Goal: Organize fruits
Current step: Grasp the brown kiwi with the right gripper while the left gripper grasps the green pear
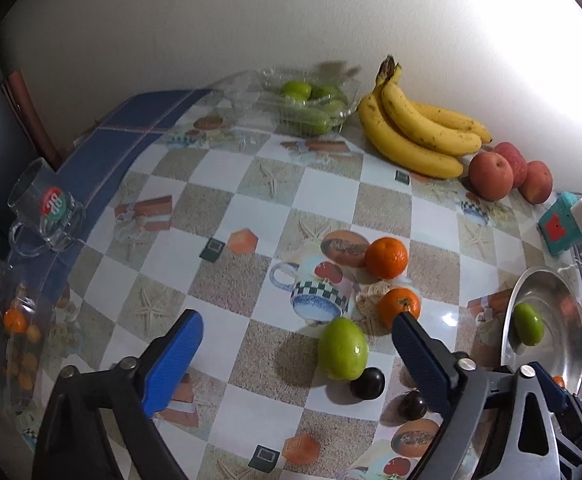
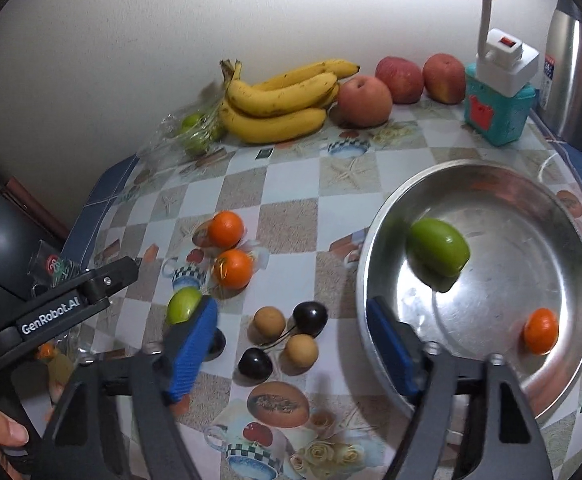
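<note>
Both claws are open and hold nothing. Left claw (image 1: 297, 354) hangs over the checkered table (image 1: 251, 208) with its two blue fingers spread wide, and the green fruit (image 1: 342, 349) sits on the table between them, closer to the finger on the right of that view, not touched by either. That green fruit is egg-shaped, and its long side seems to run away from the claw, so I think the fingers could close across its thin middle. Two oranges (image 1: 387, 258) sit just past it, and a dark plum (image 1: 367, 383) lies right beside it, nearly touching, so a grab could bump the plum. Right claw (image 2: 291, 344) is open too, with nothing between its fingers. One of its fingers is above the rim of the metal bowl (image 2: 371, 264), and the other finger is above the table near the small brown fruits (image 2: 269, 322) and dark plums. Inside the bowl lie another green fruit (image 2: 438, 252) and a small orange (image 2: 541, 330). Bananas (image 2: 279, 100) and red apples (image 2: 365, 100) wait by the wall, well apart from both claws. I think the left claw is nearer the green fruit on the table, so it should pick that one, and then the bowl is off to its right.
</note>
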